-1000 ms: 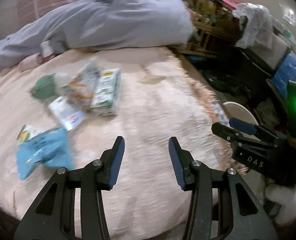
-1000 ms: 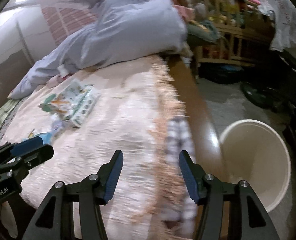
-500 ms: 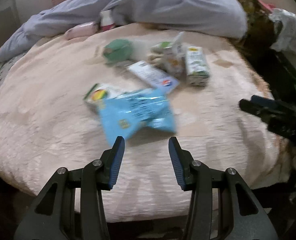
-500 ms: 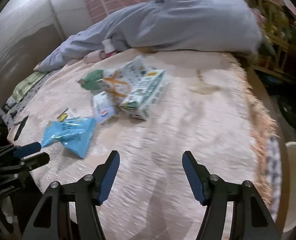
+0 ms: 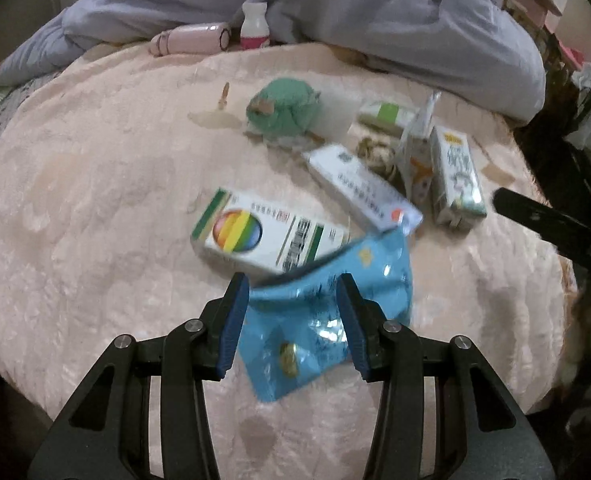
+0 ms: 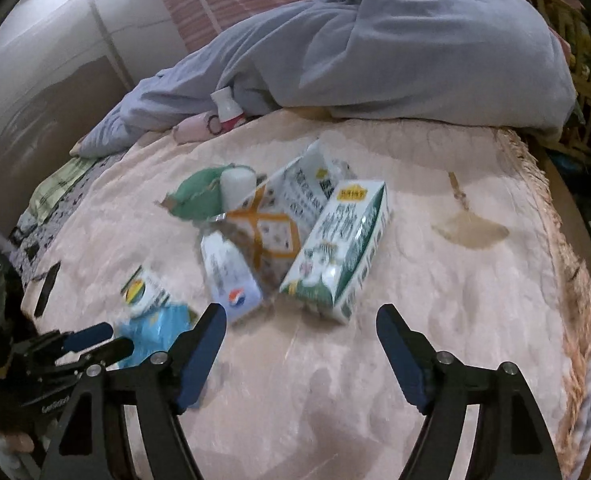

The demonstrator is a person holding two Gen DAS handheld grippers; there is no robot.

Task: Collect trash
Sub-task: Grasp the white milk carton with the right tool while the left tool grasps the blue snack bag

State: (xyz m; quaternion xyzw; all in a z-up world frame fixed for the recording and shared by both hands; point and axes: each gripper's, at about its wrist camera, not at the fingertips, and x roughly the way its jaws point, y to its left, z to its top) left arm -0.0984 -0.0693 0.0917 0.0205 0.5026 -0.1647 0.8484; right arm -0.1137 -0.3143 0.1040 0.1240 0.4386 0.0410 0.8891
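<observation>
Trash lies in a pile on a pink blanket. My left gripper hovers open over a crumpled blue snack bag, which shows between its fingers without the pads pressing on it. Just beyond lies a white box with a rainbow disc, then a white-blue box and a green-white milk carton. My right gripper has its jaws opening with nothing between them, and the milk carton sits just ahead of it. An orange-patterned carton and a green crumpled wad lie behind.
A grey-blue duvet is heaped along the far side, with a pink case and a small white bottle against it. The blanket's fringed edge runs down the right. A flat black object lies at the left.
Both views swung left, away from the bed edge and the white bin, onto the trash pile. The left gripper came over the blue bag. The right jaws spread wider.
</observation>
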